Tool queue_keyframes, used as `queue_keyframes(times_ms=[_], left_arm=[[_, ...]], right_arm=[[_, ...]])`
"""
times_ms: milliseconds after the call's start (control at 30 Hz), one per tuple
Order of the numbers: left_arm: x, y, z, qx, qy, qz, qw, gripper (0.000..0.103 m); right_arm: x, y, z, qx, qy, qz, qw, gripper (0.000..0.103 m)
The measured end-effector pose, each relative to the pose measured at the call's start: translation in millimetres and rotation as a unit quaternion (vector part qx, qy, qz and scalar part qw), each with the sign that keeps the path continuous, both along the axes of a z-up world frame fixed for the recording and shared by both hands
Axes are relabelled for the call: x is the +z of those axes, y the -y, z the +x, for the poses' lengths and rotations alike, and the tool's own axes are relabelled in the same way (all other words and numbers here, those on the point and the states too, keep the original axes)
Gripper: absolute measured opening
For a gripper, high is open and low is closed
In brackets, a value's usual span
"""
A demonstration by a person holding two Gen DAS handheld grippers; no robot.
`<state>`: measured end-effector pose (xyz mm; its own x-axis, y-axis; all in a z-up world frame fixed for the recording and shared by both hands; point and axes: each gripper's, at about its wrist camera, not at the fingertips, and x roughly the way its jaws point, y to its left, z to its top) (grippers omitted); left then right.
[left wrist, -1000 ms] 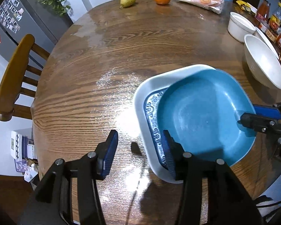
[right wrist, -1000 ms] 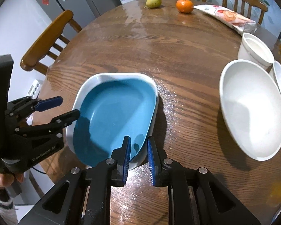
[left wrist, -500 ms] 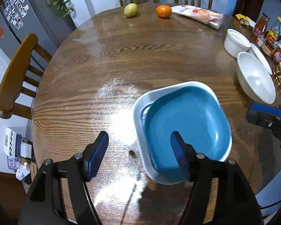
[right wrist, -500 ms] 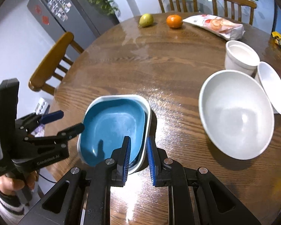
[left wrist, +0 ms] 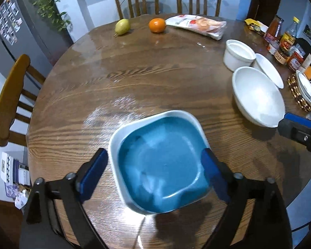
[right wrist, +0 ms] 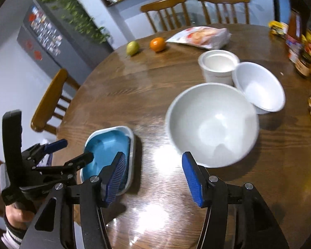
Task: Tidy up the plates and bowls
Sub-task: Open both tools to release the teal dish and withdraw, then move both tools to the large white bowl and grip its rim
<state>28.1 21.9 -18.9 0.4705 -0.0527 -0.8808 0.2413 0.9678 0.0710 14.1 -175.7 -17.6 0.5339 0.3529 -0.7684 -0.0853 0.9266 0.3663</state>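
I'm holding my right claw [right wrist: 153, 176] spread wide and empty, and the big white bowl [right wrist: 212, 124] is sitting at about one o'clock from it on the counter [right wrist: 134, 95], nearer this claw than the other. My left claw [left wrist: 153, 174] is gaping too, hovering over the blue plate [left wrist: 159, 170] nested in the white dish [left wrist: 176, 115], touching neither. I'm judging the right claw takes that bowl next.
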Motion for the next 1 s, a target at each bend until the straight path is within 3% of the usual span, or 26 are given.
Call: queue_keyframes(times_ms=[67, 133, 533, 733, 1000], left_arm=[[2, 10, 0, -0.010, 0.001, -0.002, 1.0000, 0.097], [4, 18, 0, -0.014, 0.001, -0.006, 0.9999, 0.101], [1, 75, 29, -0.036, -0.023, -0.065, 0.9970, 0.102], [-6, 101, 49, -0.040, -0.011, -0.040, 0.9983, 0.102], [-24, 123, 66, -0.052, -0.019, -0.015, 0.9983, 0.100]], right_arm=[[0, 14, -2, -0.015, -0.002, 0.005, 1.000, 0.073], [2, 28, -5, -0.032, -0.002, 0.008, 0.999, 0.076], [-13, 98, -15, -0.123, -0.037, 0.039, 0.991, 0.077], [-31, 108, -8, -0.133, -0.061, 0.035, 0.989, 0.077], [-40, 109, 10, -0.131, -0.053, 0.042, 0.989, 0.077]])
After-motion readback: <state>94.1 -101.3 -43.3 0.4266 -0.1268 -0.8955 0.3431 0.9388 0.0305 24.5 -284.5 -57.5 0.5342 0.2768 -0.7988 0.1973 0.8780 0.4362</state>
